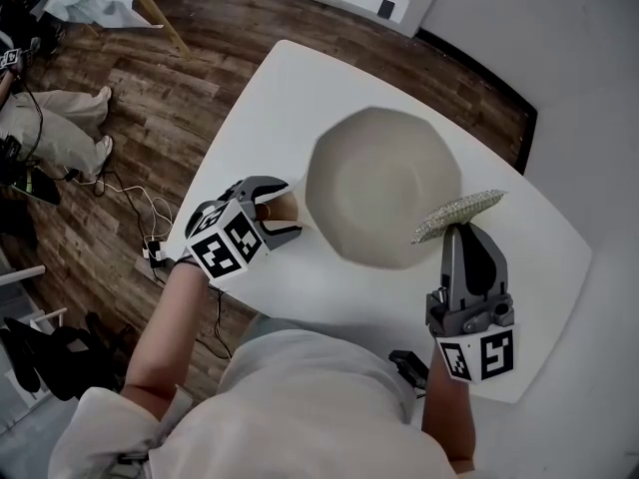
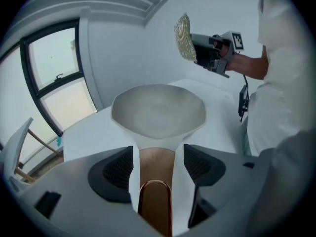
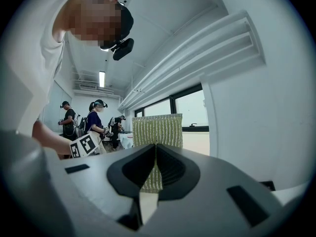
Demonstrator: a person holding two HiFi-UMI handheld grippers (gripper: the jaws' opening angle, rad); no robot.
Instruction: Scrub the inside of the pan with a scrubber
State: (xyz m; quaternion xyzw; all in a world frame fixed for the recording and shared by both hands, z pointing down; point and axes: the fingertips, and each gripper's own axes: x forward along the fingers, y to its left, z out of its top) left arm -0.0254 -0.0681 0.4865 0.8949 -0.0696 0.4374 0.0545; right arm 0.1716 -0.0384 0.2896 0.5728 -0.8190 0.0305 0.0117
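— Where is the pan?

— In the head view the pan (image 1: 384, 183) lies mid-frame on the white counter (image 1: 300, 98), with its wooden handle (image 1: 274, 211) pointing toward the left edge.

— And the left gripper?

— The left gripper (image 1: 287, 208) is at centre left, jaws wide, one on each side of that handle. Its own view settles the grip. Strips of white counter show between each dark pad and the wood, so nothing is pinched. That view also shows a copper-coloured loop (image 2: 155, 189) at the handle's near end, which the head view doesn't show.

— The scrubber?

— The scrubber (image 1: 459, 213), a pale mesh pad, is clamped in the right gripper (image 1: 464, 236) at lower right, and it overlaps the pan's right rim in the picture. From above I can't tell whether it touches. The left gripper view places it at upper right, held well clear above the pan.

— What does only the right gripper view give?

— The jaws closed on the pad's lower edge with the pad standing upright. Far behind it are people (image 3: 96, 120) at middle left and a window (image 3: 190, 107).
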